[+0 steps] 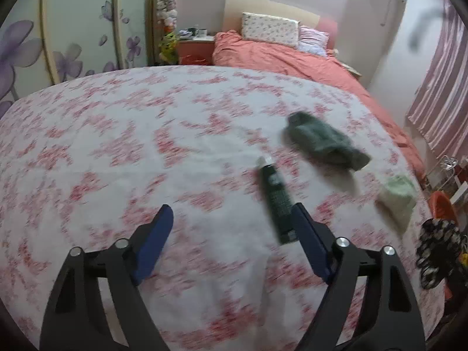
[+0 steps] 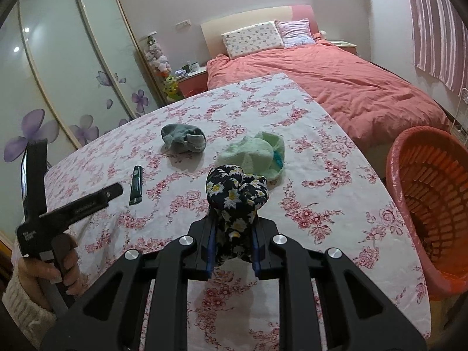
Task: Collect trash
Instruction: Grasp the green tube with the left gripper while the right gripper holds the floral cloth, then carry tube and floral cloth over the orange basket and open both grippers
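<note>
Tablecloth smeared by motion blur, orange basket cut by right edge (far rim unseen)

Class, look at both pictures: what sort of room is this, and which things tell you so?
Most likely a bedroom: a bed with pillows, a sliding wardrobe and a nightstand.

Soft, even indoor light; the left wrist view is motion-blurred, the right sharp, both fisheye-bent at the edges.

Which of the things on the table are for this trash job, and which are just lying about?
Job:
green tube
floral cloth, held in right gripper
orange basket

Likely lying about:
grey sock
pale green cloth
</note>
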A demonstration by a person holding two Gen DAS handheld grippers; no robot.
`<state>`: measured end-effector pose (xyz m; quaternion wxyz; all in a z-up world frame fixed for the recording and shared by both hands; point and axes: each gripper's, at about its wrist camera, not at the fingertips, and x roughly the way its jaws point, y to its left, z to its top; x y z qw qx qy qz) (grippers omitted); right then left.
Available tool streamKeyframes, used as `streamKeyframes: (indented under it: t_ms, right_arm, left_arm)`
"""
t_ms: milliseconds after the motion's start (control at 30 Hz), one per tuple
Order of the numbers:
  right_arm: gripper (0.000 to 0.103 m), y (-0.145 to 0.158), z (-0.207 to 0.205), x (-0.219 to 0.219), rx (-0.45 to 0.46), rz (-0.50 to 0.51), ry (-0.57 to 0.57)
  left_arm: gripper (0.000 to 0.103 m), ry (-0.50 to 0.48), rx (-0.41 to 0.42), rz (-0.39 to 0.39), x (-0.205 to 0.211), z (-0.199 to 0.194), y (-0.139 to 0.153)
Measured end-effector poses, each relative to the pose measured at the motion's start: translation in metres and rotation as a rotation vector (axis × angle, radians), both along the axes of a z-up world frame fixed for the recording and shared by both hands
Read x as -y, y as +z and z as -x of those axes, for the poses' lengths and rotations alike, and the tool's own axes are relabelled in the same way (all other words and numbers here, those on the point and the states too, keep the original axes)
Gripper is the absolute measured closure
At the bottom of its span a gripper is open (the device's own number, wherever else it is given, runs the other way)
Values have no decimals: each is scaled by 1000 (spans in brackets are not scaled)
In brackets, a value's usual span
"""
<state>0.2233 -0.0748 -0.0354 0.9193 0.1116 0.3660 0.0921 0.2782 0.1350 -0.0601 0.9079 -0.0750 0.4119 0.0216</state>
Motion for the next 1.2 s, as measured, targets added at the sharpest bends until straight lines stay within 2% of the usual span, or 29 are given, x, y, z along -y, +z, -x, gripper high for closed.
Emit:
streamKeyframes:
  t_ms: [367, 667, 767, 867, 1033, 1200]
  right_arm:
    - [84, -5, -2, 7, -9, -9, -13]
    - [84, -9, -2, 15, -23, -26, -28]
    - [84, -8, 1, 17, -19, -26, -32]
    - [84, -6, 5, 22, -12, -28, -41]
    - [84, 3, 15, 35, 13, -34, -71]
    - [84, 16, 26, 51, 58, -51, -104]
  left_arm:
    - [46, 2, -35, 9, 25, -38, -11]
    - [70, 2, -52, -120, 46, -47, -13]
    - [82, -16, -53, -158, 53, -48, -12]
    - [83, -16, -54, -169, 54, -47, -12]
    - [84, -40, -43, -114, 49, -33, -11]
    - [84, -97, 39, -58, 49, -6, 11]
